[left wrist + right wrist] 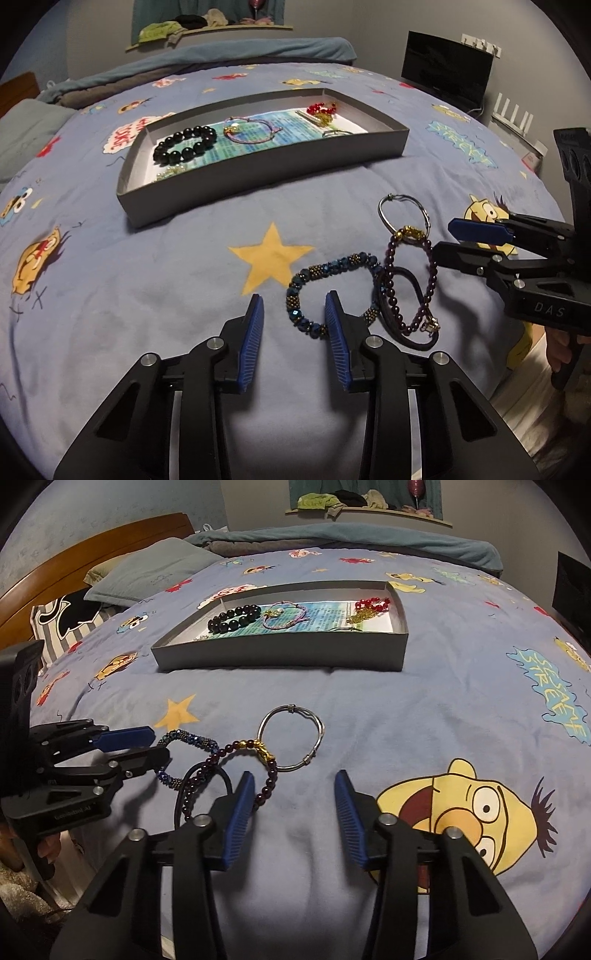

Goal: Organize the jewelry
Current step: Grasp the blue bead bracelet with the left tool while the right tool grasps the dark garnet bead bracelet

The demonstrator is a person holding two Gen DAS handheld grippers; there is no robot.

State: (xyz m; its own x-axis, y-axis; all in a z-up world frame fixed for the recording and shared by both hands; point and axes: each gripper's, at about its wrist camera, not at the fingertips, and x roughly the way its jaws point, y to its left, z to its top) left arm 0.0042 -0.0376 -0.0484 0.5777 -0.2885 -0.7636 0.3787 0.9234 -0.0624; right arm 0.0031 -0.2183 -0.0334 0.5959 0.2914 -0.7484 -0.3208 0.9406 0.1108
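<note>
- Left claw [293,321]: parted, empty, straddling blue beaded bracelet [332,291] edge, apparently lining up a pick.
- Right claw [295,797]: parted, empty, beside garnet bracelet [236,771].
- Grey box [258,166] awaits on bed.

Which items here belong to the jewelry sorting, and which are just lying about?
Job: grey tray; blue beaded bracelet; purple beaded bracelet; silver bangle; black hair tie; black bead bracelet.
Lying about: pillow; monitor; clothes on shelf.

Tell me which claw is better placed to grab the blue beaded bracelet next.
Left. The left claw is open beside the blue beaded bracelet, one finger overlapping its loop; the right claw faces bare bedspread.
</note>
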